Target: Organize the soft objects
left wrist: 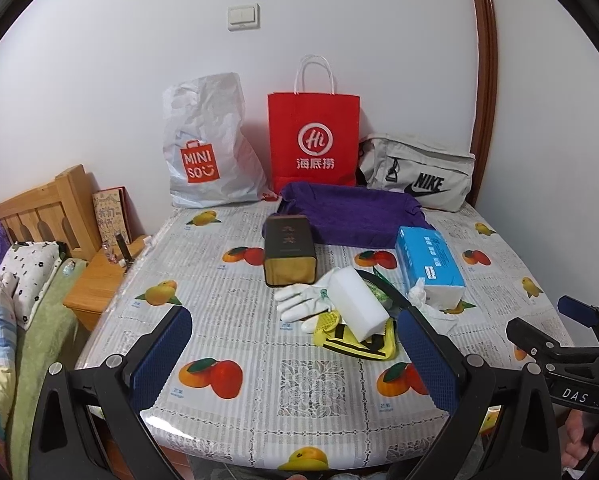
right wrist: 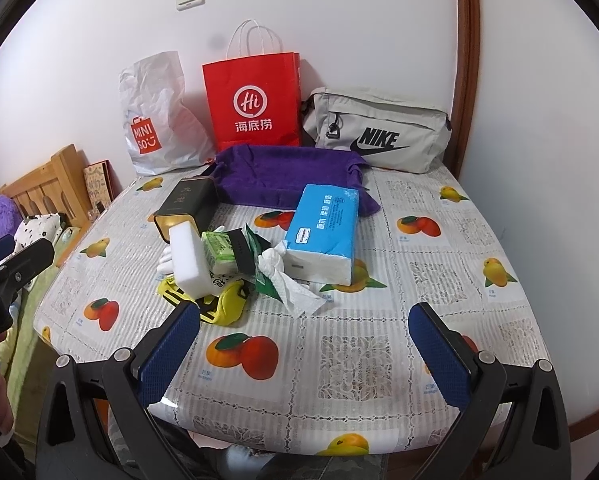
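Claws: we hold our left gripper and our right gripper low at the near edge of the table. Both are wide open and hold nothing.
Pile: the soft things sit in a heap in the middle of the table, a bit to the left.
White block: a sponge leans on top of the heap.
Gloves: a white glove sticks out to the left, and a yellow glove lies at the near side, under the sponge.
Green pack: a small tissue pack sits just right of the sponge, with a black strap across it.
Blue pack: a big tissue pack lies right of the heap, and a loose tissue spills out at its near end.
Purple tray: a soft purple tray waits at the far side, in front of the red bag. We think the soft things go in there.
Hard thing: a dark box lies to the left of the tray. We leave it alone.
Step now: we think nothing is picked up yet, so we start with the top thing, the sponge.
How to do it well: we come down with a blue pad on each side, squeeze softly, and lift straight up so the heap does not slide.
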A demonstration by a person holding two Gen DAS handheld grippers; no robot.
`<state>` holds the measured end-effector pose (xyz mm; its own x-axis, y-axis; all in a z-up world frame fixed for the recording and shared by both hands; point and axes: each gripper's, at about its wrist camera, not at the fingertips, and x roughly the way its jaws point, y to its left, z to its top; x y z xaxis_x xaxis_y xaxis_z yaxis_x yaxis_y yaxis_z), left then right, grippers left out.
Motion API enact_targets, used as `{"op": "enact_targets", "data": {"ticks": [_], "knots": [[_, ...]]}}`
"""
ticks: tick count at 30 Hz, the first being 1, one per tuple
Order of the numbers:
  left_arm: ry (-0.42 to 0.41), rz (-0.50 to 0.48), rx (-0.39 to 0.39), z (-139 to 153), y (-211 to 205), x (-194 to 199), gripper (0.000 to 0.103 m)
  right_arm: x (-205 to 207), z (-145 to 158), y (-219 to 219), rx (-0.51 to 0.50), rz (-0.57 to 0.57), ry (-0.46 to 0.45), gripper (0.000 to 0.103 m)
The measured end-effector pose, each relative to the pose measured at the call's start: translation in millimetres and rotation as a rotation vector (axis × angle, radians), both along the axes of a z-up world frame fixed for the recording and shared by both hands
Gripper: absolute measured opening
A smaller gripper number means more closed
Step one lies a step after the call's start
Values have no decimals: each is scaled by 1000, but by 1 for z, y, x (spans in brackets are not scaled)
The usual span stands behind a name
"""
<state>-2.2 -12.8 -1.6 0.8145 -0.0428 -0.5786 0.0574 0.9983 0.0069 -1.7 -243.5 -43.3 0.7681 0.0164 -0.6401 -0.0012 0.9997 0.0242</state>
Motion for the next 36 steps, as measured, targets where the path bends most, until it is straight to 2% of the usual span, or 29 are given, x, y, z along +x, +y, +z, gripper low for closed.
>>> {"op": "enact_targets", "data": {"ticks": [14, 20, 25, 29, 36], "knots": [[88, -103, 30, -44, -40, 41, 103, 16, -18, -8, -12, 2, 16, 103], [102, -101, 53, -59, -52, 59, 103, 37, -36, -22, 14, -10, 60, 103], [139, -105, 27, -73, -54, 76, 103, 52, -52, -36, 55, -8, 92, 103], [166, -116, 15, -86, -61, 91, 103, 63, -63, -43, 41, -15, 104, 103], [214, -120, 52, -109, -75, 116, 103, 82, -83, -51, 25, -10, 142, 103]]}}
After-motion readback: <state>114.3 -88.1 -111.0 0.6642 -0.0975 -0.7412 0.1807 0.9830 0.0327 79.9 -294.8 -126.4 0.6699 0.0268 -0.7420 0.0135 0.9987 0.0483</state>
